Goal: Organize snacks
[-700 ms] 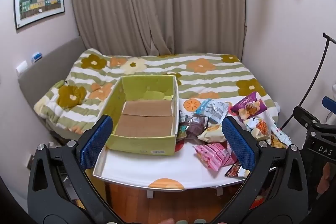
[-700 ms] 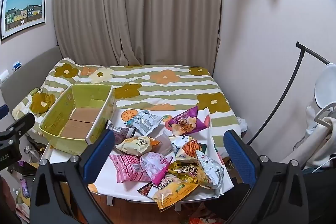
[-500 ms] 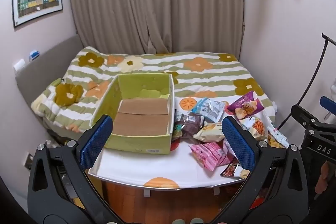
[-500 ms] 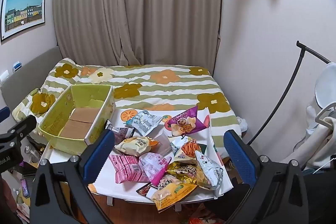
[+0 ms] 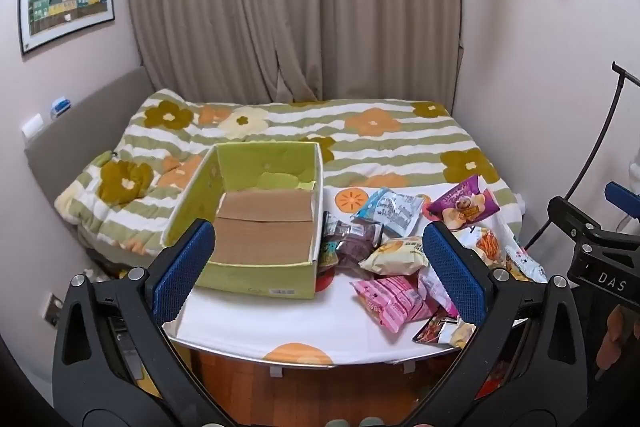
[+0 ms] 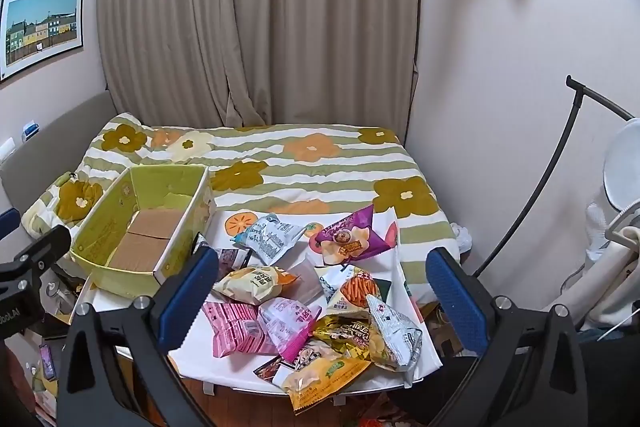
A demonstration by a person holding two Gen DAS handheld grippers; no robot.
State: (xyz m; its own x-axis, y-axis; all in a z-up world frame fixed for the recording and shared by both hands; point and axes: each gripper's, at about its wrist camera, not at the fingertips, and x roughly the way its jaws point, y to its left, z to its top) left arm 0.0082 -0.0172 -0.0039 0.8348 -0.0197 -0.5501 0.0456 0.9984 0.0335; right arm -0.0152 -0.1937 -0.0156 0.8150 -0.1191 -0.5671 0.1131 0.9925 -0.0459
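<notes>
An open green cardboard box (image 5: pixel 256 223) stands on the left of the white cloth-covered bench (image 5: pixel 280 323). A heap of crinkled foil snack packets (image 6: pixel 304 307) lies to its right. The flower-patterned striped bed (image 5: pixel 360 139) lies behind the bench.

The left gripper (image 5: pixel 318 259), a black frame with blue ribbed pads (image 5: pixel 185 275), has its jaws spread wide with nothing between them, tilted downward. The right gripper (image 6: pixel 320 291), built the same, is likewise spread wide and bare, pointing downward. Each shows at the other view's edge.
</notes>
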